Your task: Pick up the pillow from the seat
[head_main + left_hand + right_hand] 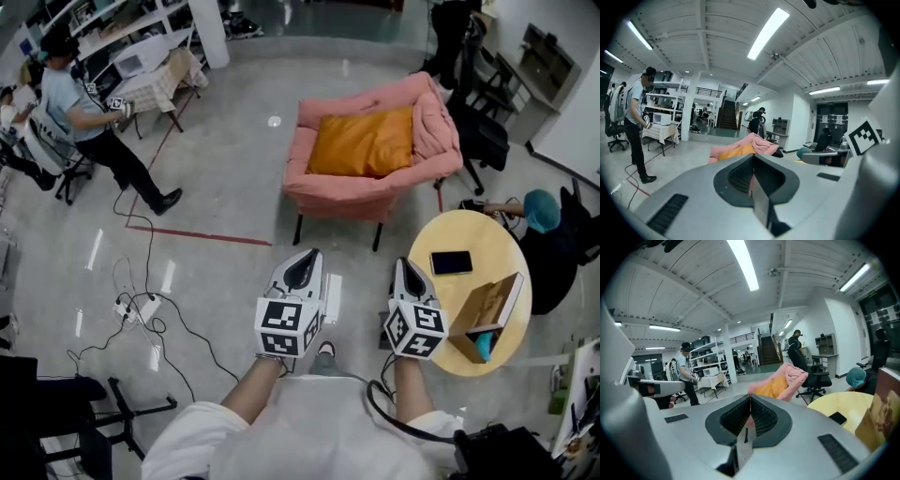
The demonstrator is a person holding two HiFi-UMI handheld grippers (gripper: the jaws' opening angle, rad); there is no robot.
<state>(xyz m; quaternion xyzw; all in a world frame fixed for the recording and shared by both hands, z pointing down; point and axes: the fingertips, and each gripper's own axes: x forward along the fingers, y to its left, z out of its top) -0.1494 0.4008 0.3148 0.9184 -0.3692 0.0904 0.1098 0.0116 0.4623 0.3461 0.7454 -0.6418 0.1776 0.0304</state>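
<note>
An orange pillow [362, 142] lies on the seat of a pink armchair [352, 192] straight ahead across the floor. It also shows as an orange patch in the left gripper view [736, 151] and in the right gripper view [771, 388]. My left gripper [302, 258] and right gripper [407, 266] are held side by side near my body, well short of the chair. Both are shut with nothing between the jaws.
A round yellow table [433, 246] stands right of my right gripper, carrying a black phone [452, 262] and a cardboard box [486, 305]. Cables and a power strip [136, 307] lie on the floor at left. A person [89, 112] stands far left; another in a teal cap [541, 209] sits at right.
</note>
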